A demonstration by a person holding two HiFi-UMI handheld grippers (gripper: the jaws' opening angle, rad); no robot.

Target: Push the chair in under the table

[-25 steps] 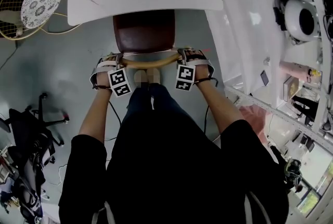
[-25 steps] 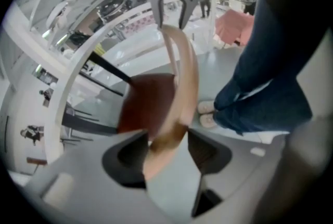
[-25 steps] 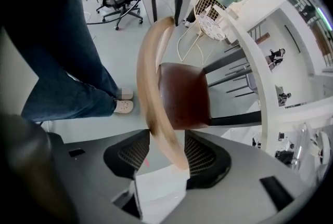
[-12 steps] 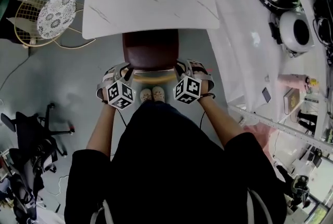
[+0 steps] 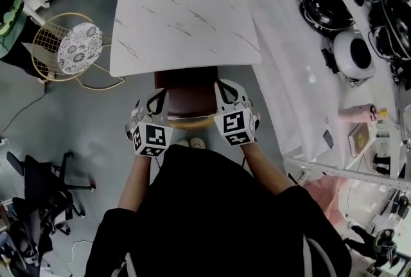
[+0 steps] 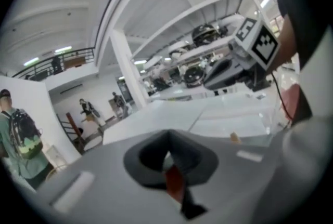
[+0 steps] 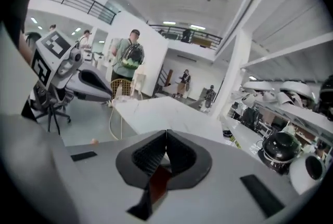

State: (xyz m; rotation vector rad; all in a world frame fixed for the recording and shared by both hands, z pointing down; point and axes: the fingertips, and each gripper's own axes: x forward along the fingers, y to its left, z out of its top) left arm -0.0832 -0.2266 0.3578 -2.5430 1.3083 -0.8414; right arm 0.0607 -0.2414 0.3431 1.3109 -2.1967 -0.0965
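The brown-seated chair [image 5: 186, 90] stands with its seat partly under the near edge of the white marble table [image 5: 186, 12]. Its curved wooden back rail [image 5: 191, 121] shows between my hands. My left gripper [image 5: 156, 99] and right gripper [image 5: 225, 88] are held up above the rail, one on each side, apart from the chair. Their jaws have just been closing and now stand shut with nothing between them. In the left gripper view the left gripper [image 6: 167, 154] points across the tabletop [image 6: 171, 116], and in the right gripper view the right gripper [image 7: 166, 146] does the same.
A gold wire chair [image 5: 76, 49] with a patterned cushion stands left of the table. A black office chair [image 5: 40, 174] is at the lower left. A long white counter [image 5: 302, 70] with round black and white appliances runs along the right. People stand far off.
Both grippers have risen from beside the chair's back rail and their jaws have gone from open to shut. The head view has lifted and takes in more of the table.
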